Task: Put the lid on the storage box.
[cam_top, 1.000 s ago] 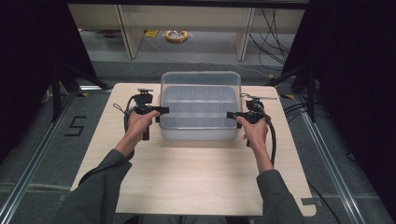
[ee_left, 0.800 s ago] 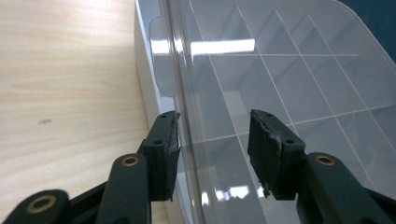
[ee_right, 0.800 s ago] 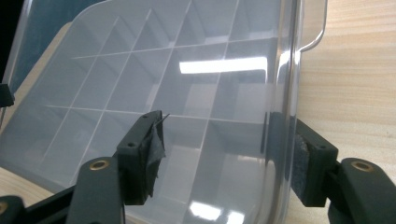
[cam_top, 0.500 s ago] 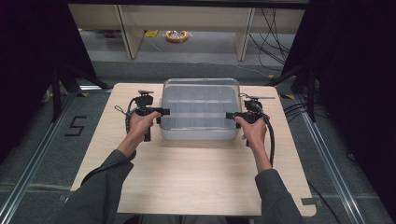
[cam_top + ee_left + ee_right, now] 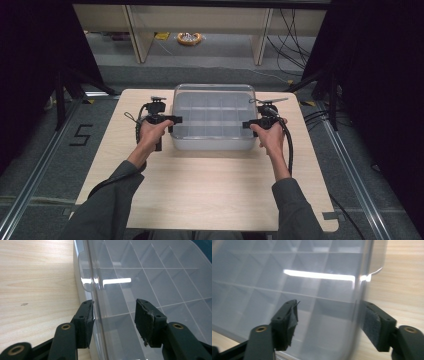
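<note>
A clear plastic organiser box (image 5: 212,117) with a grid of compartments stands on the wooden table (image 5: 210,185), its clear lid lying flat on top. My left gripper (image 5: 172,122) is at the box's left edge. In the left gripper view (image 5: 115,317) its jaws straddle the lid's rim (image 5: 96,297); one pad (image 5: 86,322) lies against the rim, the other stands off, and the jaws have just been opening. My right gripper (image 5: 246,123) is at the box's right edge. In the right gripper view (image 5: 329,320) the rim (image 5: 359,290) runs between its parted jaws, which have just closed a little.
Bare tabletop stretches from the box toward the person. Cables (image 5: 290,150) trail from both grippers. Beyond the table's far edge are shelf legs and an orange-ringed object (image 5: 189,38) on the floor. Dark curtains flank both sides.
The lid, held raised and offset over the box a second ago, has come down onto it. Both hands have stayed at the box's sides.
</note>
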A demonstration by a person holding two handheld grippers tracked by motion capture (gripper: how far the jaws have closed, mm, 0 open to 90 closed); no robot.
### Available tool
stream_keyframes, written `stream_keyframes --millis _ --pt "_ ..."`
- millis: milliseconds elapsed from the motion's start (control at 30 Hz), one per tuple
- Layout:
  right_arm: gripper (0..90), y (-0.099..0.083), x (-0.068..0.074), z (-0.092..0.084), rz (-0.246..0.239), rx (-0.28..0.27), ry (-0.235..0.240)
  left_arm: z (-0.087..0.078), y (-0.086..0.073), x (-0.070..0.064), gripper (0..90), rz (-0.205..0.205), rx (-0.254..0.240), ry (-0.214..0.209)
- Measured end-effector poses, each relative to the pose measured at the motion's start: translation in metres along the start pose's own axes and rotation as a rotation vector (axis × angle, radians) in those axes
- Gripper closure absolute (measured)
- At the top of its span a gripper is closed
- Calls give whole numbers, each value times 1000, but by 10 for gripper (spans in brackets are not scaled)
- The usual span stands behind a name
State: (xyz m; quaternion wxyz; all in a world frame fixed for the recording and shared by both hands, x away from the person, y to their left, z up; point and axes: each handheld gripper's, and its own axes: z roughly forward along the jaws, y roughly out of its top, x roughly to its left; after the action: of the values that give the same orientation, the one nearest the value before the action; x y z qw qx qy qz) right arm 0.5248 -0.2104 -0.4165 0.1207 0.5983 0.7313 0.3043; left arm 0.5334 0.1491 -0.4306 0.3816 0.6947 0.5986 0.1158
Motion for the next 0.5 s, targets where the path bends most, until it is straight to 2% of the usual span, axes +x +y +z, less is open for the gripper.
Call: stream_keyframes --millis 33,67,100,133,167,200,233,267,300,367,400,433,467,500 --pt "379 0 0 0 0 0 0 0 0 0 470 0 0 0" --pt "403 1 -5 4 -48 32 36 0 0 1 469 -2 5 -13" --pt "414 1 -5 5 -43 41 0 0 0 1 465 -2 5 -13" --pt "438 1 -4 5 11 45 17 0 1 1 540 -22 1 -12" --pt "438 1 -4 5 11 45 17 0 1 -1 540 35 -14 34" --pt "459 2 -7 5 -10 41 43 1 0 -2 576 66 -9 42" --pt "449 1 -6 5 2 52 49 4 -1 -5 532 76 -1 57" --pt "449 1 -6 5 2 52 49 4 -1 -5 524 76 -1 57" --pt "448 1 -6 5 7 55 56 4 -1 -6 524 91 19 67" --pt "450 1 -7 5 -3 51 56 6 -2 -5 516 65 8 60" --pt "450 1 -8 5 -23 44 38 6 -2 -5 521 65 8 60" --pt "452 1 -8 5 -21 43 41 6 -2 -4 523 57 7 57" --pt "455 1 -8 6 -26 21 14 6 -2 -4 524 56 7 55" --pt "457 1 -10 6 -25 31 32 6 -2 -4 524 56 7 55"
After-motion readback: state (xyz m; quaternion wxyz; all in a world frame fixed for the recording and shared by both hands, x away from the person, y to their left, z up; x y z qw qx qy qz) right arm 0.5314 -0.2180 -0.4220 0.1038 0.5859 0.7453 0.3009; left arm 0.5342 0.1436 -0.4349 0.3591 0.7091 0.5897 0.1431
